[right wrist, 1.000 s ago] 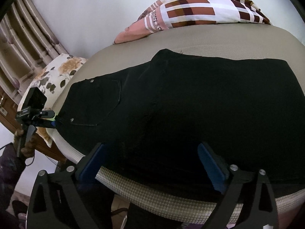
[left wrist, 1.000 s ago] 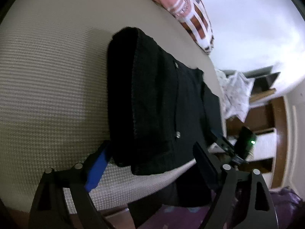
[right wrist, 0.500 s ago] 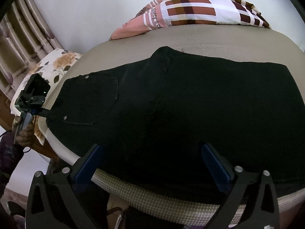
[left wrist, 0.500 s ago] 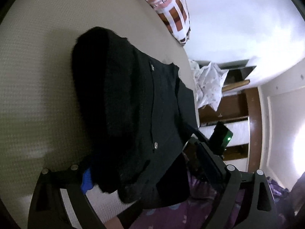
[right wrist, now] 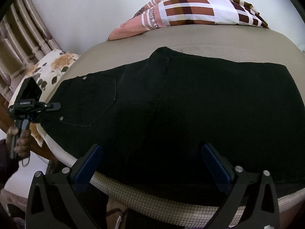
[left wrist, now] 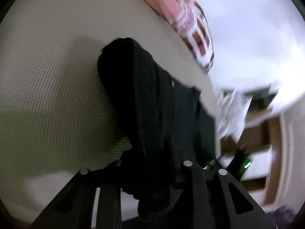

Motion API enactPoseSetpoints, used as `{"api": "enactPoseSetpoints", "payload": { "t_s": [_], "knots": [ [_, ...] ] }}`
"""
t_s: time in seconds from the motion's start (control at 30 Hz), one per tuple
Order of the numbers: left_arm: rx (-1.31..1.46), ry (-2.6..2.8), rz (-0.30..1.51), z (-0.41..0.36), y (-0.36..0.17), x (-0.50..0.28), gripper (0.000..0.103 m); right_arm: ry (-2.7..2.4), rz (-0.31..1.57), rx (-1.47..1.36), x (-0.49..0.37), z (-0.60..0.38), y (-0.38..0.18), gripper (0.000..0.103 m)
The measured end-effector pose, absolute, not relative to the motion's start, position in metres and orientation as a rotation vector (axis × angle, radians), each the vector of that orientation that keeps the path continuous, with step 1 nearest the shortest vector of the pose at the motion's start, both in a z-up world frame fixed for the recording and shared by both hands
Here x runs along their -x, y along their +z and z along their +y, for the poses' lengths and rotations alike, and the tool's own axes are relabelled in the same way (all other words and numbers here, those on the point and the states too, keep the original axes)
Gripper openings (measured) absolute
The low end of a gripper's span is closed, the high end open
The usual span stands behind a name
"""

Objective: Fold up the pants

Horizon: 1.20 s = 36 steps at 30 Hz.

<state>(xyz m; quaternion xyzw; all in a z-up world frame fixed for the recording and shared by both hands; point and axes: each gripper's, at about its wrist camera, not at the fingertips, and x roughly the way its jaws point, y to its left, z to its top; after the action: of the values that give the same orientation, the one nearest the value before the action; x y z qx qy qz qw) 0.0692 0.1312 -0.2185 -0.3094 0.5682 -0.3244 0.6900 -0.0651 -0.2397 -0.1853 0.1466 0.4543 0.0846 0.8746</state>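
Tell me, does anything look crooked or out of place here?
Nothing is damaged. The black pants lie flat on the bed, but their near edge hangs over the side of the mattress.

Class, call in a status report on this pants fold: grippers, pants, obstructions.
Left gripper just closed on pants waist corner. Right gripper open, near edge between its fingers. Nothing in the way.

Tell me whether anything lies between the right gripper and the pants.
Nothing visible does. The right gripper hangs open over the near edge of the black pants, which lie flat on the mattress, bare cloth between its fingers. The left gripper has just closed on the waistband corner, well aside.
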Motion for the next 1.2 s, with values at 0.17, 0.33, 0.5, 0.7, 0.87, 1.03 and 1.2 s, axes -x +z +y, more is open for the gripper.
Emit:
{"api": "enactPoseSetpoints", "payload": {
  "t_s": [0.17,0.33,0.5,0.7,0.87,1.03,1.2],
  "knots": [
    [0.698,-0.747,1.197,0.109,-0.188,-0.050,0.023,0.185,0.937,-0.335,0.065,-0.244,-0.184,0.103],
    [0.771,-0.793,1.149,0.078,-0.156,-0.038,0.023,0.226,0.884,-0.480,0.067,-0.268,-0.178,0.103],
    [0.769,-0.895,1.148,0.025,-0.132,-0.029,0.023,0.345,0.832,-0.690,0.063,-0.299,-0.171,0.103],
    [0.758,-1.051,1.179,-0.072,-0.121,-0.027,0.023,0.447,0.731,-0.959,0.065,-0.351,-0.160,0.103],
    [0.718,-1.188,1.231,-0.168,-0.126,-0.028,0.023,0.431,0.674,-1.138,0.083,-0.407,-0.172,0.103],
    [0.568,-1.180,1.339,-0.237,-0.155,-0.028,0.025,0.416,0.613,-1.262,0.106,-0.453,-0.186,0.101],
    [0.461,-1.289,1.446,-0.280,-0.180,-0.025,0.047,0.394,0.570,-1.328,0.127,-0.484,-0.195,0.102]
  ]
}}
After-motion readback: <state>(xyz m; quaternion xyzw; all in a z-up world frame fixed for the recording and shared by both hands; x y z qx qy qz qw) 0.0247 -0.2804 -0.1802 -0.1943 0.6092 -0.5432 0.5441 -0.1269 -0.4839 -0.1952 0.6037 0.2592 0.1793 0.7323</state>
